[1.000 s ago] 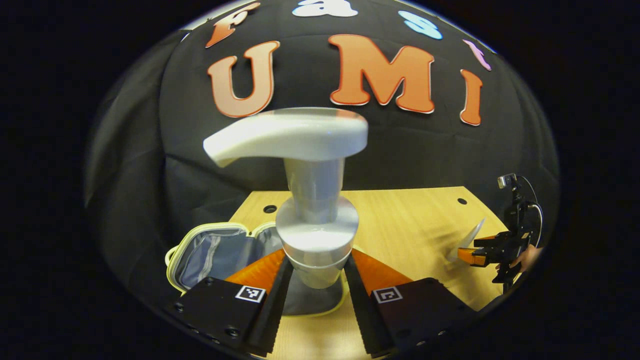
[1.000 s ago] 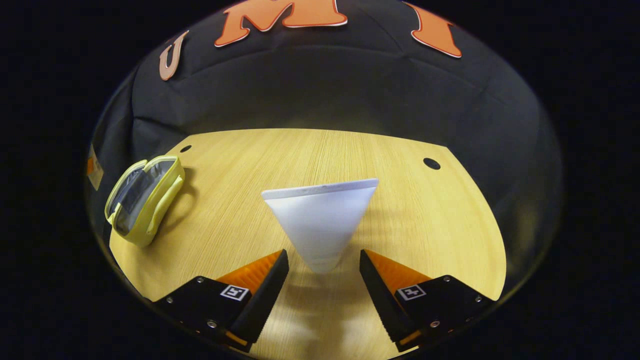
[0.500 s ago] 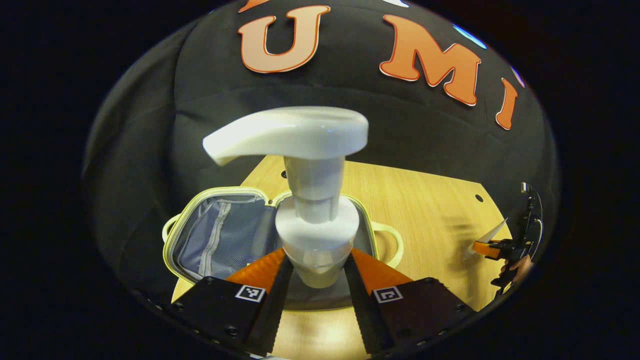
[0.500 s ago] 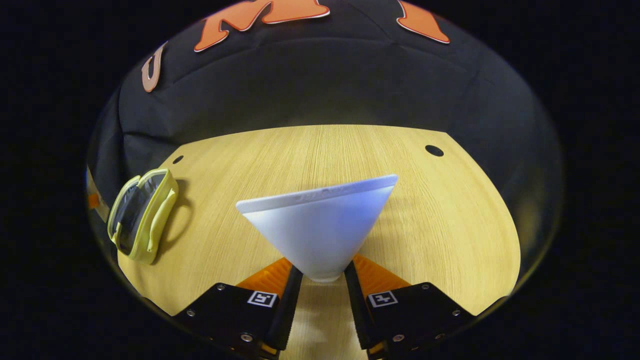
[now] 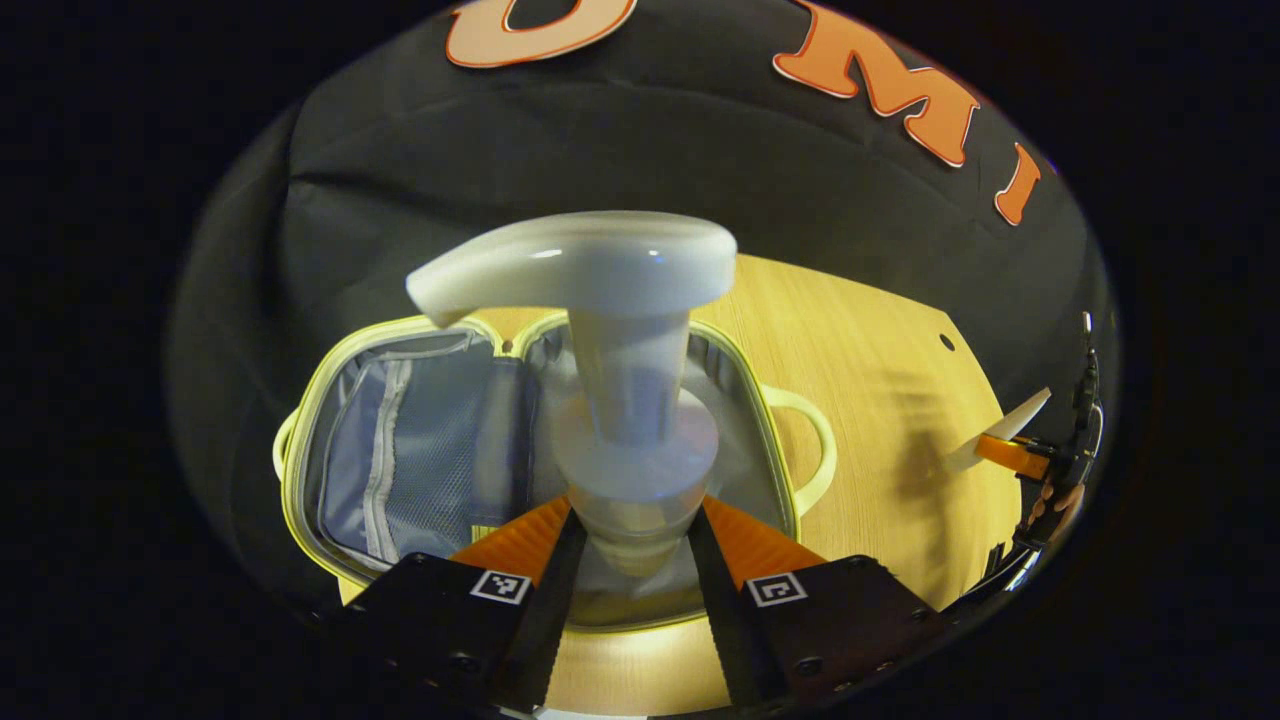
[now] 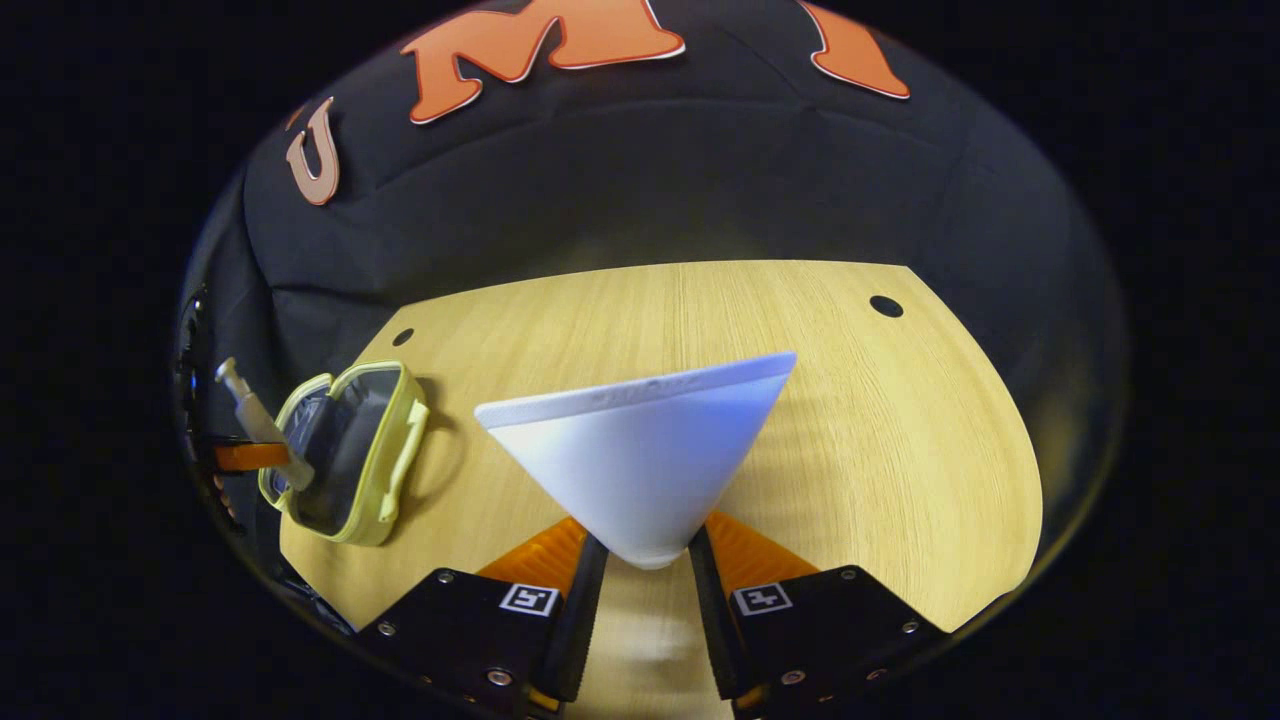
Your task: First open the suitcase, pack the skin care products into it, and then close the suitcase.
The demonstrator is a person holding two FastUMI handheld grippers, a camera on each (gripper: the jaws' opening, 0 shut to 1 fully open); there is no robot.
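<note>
Above the open suitcase (image 5: 400,470), the left tool (image 5: 628,560) grips a pump bottle (image 5: 620,400)

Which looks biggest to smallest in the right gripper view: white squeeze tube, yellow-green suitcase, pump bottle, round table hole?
1. White squeeze tube, clamped close to the camera, so nearness inflates it.
2. Open yellow-green suitcase, farther off.
3. Pale pump bottle over the suitcase.
4. Dark round table hole.

A light wooden desk (image 6: 850,420) with two round holes near its far edge carries an open, yellow-trimmed suitcase with grey lining (image 6: 345,455), lying at nine o'clock in the right gripper view.
</note>
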